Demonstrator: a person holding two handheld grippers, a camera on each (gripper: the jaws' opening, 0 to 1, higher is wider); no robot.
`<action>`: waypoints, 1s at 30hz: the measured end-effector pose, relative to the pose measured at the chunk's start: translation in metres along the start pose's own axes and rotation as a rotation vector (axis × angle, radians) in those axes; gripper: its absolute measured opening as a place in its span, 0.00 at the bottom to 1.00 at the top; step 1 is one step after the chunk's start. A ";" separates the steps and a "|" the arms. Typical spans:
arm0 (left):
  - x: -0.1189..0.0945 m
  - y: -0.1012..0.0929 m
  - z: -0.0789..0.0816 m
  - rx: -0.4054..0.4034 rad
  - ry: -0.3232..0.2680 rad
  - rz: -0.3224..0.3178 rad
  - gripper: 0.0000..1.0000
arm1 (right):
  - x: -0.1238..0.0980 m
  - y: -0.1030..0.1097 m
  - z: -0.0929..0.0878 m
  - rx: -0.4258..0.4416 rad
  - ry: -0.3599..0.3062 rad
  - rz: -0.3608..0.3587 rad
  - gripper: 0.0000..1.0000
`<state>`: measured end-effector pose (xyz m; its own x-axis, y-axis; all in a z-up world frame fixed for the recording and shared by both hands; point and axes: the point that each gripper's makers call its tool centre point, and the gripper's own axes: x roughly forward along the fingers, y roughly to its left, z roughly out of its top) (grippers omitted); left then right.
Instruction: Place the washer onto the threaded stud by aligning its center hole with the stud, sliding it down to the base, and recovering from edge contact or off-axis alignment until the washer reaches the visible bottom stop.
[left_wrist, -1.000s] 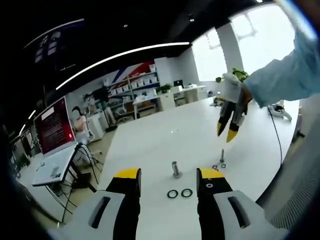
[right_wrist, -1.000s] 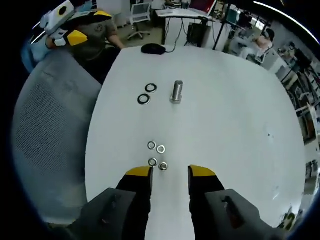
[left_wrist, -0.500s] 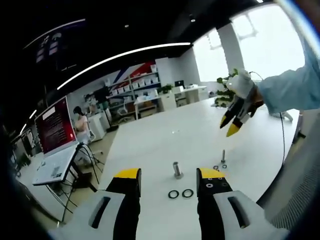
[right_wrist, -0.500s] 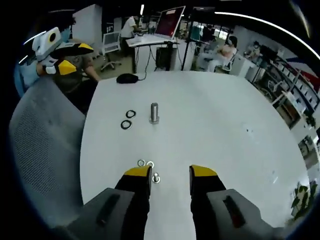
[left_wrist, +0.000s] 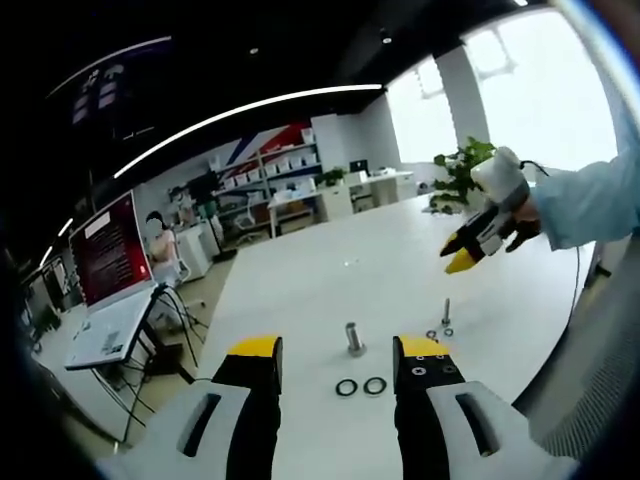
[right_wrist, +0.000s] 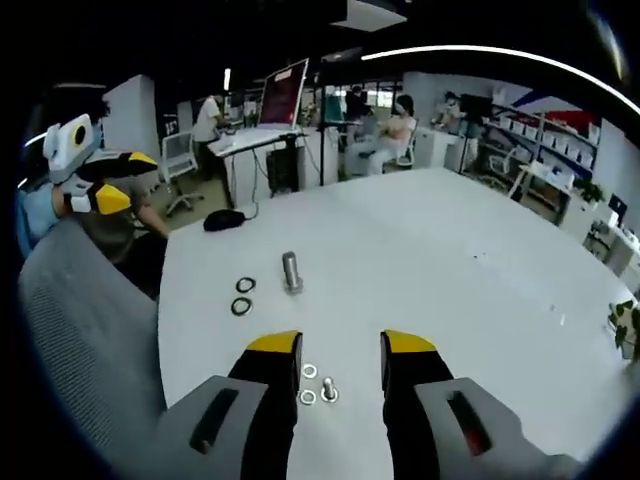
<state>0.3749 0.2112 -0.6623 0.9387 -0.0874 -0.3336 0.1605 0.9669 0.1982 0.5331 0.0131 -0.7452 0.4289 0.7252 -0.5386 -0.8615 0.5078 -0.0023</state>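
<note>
On the white table (left_wrist: 330, 270) a thick threaded stud (left_wrist: 353, 338) stands upright just beyond my left gripper (left_wrist: 337, 350), which is open and holds nothing. Two dark washers (left_wrist: 360, 386) lie flat between its jaws. Further right are a thin stud (left_wrist: 445, 312) and small silver washers (left_wrist: 431, 335). My right gripper (left_wrist: 460, 255) hovers above them, held by a hand. In the right gripper view, my right gripper (right_wrist: 341, 345) is open and empty over the small silver washers (right_wrist: 309, 371) and thin stud (right_wrist: 328, 392). Beyond them stand the thick stud (right_wrist: 291, 272) and dark washers (right_wrist: 243, 296).
A grey mesh chair (right_wrist: 80, 340) stands at the table's near left edge in the right gripper view. A black mouse (right_wrist: 215, 220) with its cable lies at the far edge. Desks, a monitor (left_wrist: 105, 250) and people fill the office around the table.
My right gripper has swung to the right and tilted up from pointing down at the table to looking across it. The left gripper, studs and washers have stayed put.
</note>
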 end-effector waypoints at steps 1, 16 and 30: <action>0.000 0.000 0.000 0.000 0.000 0.000 0.42 | 0.000 -0.002 -0.003 0.015 0.000 -0.014 0.33; 0.000 -0.001 0.000 0.006 0.000 -0.002 0.42 | 0.011 0.004 -0.051 -0.013 0.130 -0.052 0.32; -0.001 0.001 0.000 0.000 -0.002 0.003 0.42 | 0.026 0.025 -0.089 -0.042 0.287 0.033 0.30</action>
<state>0.3745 0.2119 -0.6619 0.9399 -0.0846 -0.3309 0.1574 0.9671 0.1997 0.4983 0.0038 -0.8343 0.3110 0.5767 -0.7555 -0.8869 0.4617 -0.0127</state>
